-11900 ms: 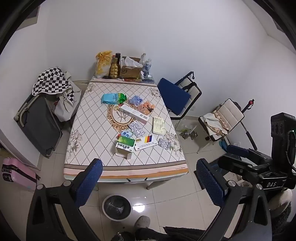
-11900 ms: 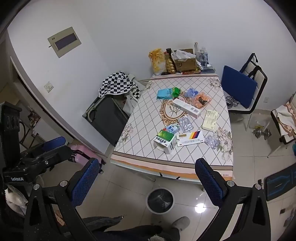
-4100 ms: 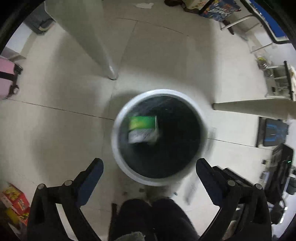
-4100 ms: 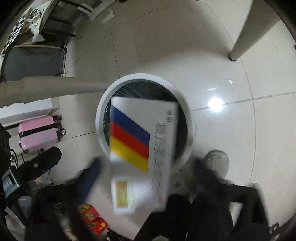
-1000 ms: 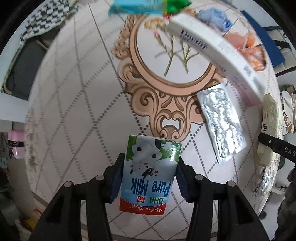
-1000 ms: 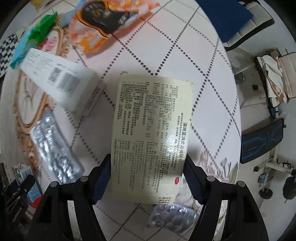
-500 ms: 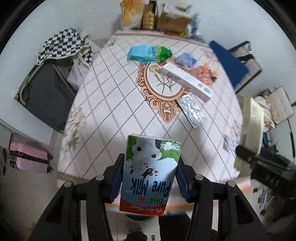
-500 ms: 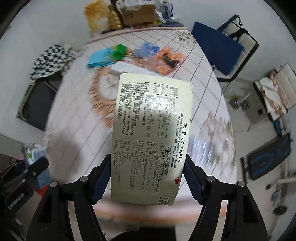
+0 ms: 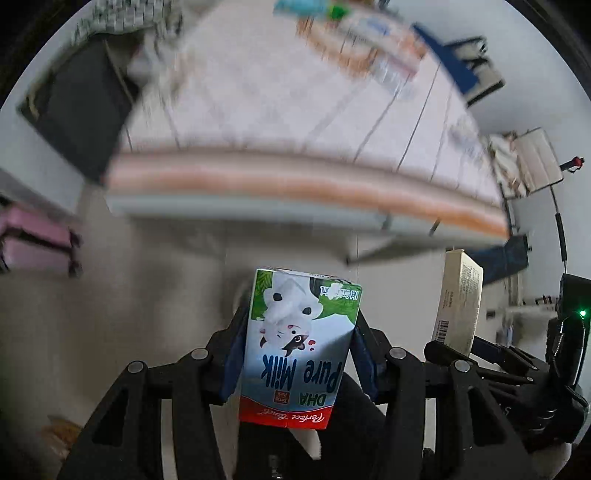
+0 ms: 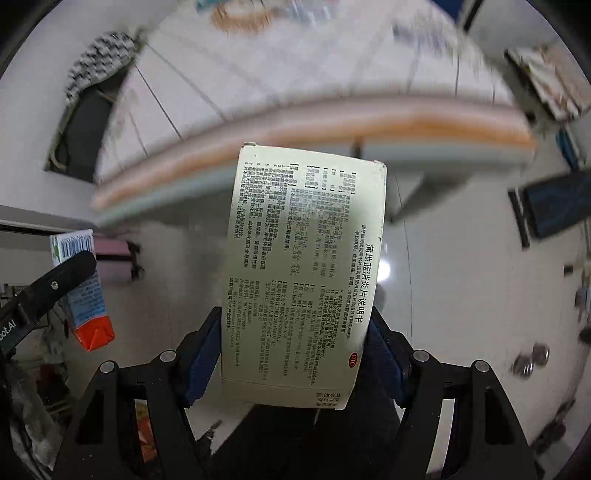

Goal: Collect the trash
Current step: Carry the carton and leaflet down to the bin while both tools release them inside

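Note:
My left gripper (image 9: 297,354) is shut on a small "Pure Milk" carton (image 9: 299,343), held in front of and below the table's front edge (image 9: 295,184). My right gripper (image 10: 295,343) is shut on a pale medicine box (image 10: 303,273) printed with black text, also below the table edge (image 10: 295,122). The medicine box shows at the right of the left wrist view (image 9: 460,306), and the milk carton at the left of the right wrist view (image 10: 83,288). The trash bin is hidden behind the held items. Blurred wrappers and boxes (image 9: 369,33) lie on the far tabletop.
A pink suitcase (image 9: 33,240) stands on the floor at the left. A dark bag (image 9: 74,107) leans beside the table. A blue chair (image 9: 461,66) and a pale folding chair (image 9: 528,162) stand at the right. Pale floor tiles (image 10: 461,277) lie below.
Both grippers have tilted down and pulled back from over the table, each still holding its item. The table edge has moved up in both views and the floor now fills the lower part.

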Action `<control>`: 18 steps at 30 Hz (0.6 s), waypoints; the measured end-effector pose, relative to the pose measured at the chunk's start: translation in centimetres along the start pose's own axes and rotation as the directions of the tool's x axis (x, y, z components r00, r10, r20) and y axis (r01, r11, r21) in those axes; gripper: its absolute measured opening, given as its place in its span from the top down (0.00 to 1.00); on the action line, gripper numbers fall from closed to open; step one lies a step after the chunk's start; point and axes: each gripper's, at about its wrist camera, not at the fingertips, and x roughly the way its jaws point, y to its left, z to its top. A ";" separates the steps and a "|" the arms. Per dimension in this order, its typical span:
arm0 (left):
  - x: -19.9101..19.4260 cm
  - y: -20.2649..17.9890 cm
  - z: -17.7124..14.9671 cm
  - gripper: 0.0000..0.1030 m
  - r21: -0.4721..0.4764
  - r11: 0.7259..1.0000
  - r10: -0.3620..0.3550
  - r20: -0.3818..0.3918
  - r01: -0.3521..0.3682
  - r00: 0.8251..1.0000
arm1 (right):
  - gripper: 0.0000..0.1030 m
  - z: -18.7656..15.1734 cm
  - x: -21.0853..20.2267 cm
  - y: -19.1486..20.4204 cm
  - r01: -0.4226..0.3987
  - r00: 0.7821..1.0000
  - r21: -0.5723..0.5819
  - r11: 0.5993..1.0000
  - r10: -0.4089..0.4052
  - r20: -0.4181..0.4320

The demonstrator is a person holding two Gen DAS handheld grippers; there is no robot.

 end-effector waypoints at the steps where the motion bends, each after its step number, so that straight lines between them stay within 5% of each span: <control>1: 2.2 0.6 -0.5 0.53 -0.015 1.000 -0.007 -0.037 0.007 0.999 | 0.27 0.0 1.5 -0.6 -0.001 1.000 0.012 1.000 0.002 -0.020; 9: 19.9 5.1 -2.3 0.53 -0.121 0.991 -0.084 -0.244 0.056 0.966 | 0.27 -2.6 18.4 -4.5 -0.038 0.989 0.087 0.995 0.050 -0.142; 17: 33.2 6.8 -4.7 0.51 -0.122 0.991 -0.088 -0.310 0.052 0.947 | 0.27 -2.6 34.0 -9.3 -0.063 0.976 0.170 0.984 0.096 -0.194; 18: 34.3 6.7 -5.1 0.44 -0.096 0.995 -0.061 -0.314 0.032 0.948 | 0.27 -2.1 35.7 -9.1 -0.075 0.973 0.164 0.984 0.109 -0.203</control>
